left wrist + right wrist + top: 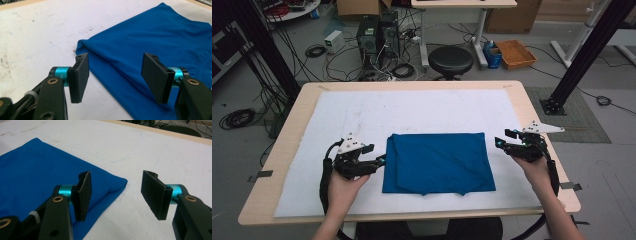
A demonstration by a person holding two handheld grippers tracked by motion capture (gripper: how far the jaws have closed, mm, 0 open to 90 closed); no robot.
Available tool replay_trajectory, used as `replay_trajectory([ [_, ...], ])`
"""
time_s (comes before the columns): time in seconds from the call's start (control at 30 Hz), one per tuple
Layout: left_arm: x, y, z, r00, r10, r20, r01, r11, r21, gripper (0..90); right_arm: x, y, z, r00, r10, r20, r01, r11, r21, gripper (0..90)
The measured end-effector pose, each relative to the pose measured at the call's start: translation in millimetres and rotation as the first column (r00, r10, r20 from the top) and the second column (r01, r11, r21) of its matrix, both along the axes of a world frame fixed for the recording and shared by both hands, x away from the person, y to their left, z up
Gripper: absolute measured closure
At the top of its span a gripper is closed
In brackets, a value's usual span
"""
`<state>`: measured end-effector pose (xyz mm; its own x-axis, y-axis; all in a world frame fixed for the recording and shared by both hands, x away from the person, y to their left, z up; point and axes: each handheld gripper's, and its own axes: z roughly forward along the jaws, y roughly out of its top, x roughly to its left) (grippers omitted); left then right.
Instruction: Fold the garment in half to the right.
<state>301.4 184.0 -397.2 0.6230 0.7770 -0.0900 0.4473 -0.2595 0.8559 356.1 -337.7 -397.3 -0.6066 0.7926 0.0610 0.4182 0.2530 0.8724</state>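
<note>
A folded blue cloth [439, 162] lies flat on the white mat [362, 115] in the middle of the table. My left gripper [381, 160] hovers at the cloth's left edge, open, with nothing between its jaws. In the left gripper view the blue cloth [150, 45] runs under and past the left gripper [116, 75]. My right gripper [502, 143] is just off the cloth's far right corner, also open and empty. In the right gripper view the cloth's corner [120, 182] lies beneath the gap of the right gripper [116, 193].
The wooden table [532, 107] has its edges close around the mat. Beyond the far edge are a black stool [450, 61], computer towers [377, 32], loose cables and an orange basket [516, 53]. A black frame post [584, 55] rises at the right.
</note>
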Motion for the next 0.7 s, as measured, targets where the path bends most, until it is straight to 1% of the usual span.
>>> replay_trajectory([
  [0.07,-2.1,-1.2,-1.6,0.9998,0.011,-0.015,-0.011,0.9999,-0.001,39.4,-0.2,1.3,1.2,0.9999,0.004,0.010,-0.004,1.000,-0.003,42.1],
  [0.13,-5.1,-2.7,-3.9,0.9989,0.025,-0.039,-0.026,0.9997,-0.001,39.4,-0.8,2.4,1.9,0.9999,0.010,0.012,-0.010,1.000,-0.006,42.1],
  [0.23,-11.2,-3.8,-9.7,0.9965,0.048,-0.069,-0.048,0.9988,0.010,39.5,-2.3,3.4,1.8,0.9998,0.015,0.012,-0.015,1.000,-0.012,42.1],
  [0.33,-18.5,-1.5,-18.4,0.9915,0.074,-0.107,-0.076,0.9970,-0.014,39.9,-3.5,3.3,2.2,0.9998,0.013,0.014,-0.013,1.000,-0.011,42.0],
  [0.43,-24.3,1.9,-26.9,0.9857,0.096,-0.139,-0.100,0.9946,-0.028,39.9,-3.8,3.5,2.7,0.9998,0.013,0.014,-0.013,1.000,-0.009,42.0],
  [0.53,-26.5,3.4,-35.2,0.9798,0.095,-0.176,-0.105,0.9935,-0.045,40.1,-3.5,5.4,1.9,0.9997,0.020,0.016,-0.019,1.000,-0.018,42.0],
  [0.6,-27.0,2.7,-39.5,0.9770,0.092,-0.193,-0.102,0.9936,-0.048,40.2,-3.3,7.7,1.4,0.9996,0.025,0.015,-0.025,0.999,-0.024,42.1],
  [0.7,-25.9,1.7,-42.6,0.9732,0.098,-0.208,-0.110,0.9929,-0.046,40.3,-3.0,11.1,0.7,0.9994,0.031,0.011,-0.031,0.999,-0.033,42.0],
])
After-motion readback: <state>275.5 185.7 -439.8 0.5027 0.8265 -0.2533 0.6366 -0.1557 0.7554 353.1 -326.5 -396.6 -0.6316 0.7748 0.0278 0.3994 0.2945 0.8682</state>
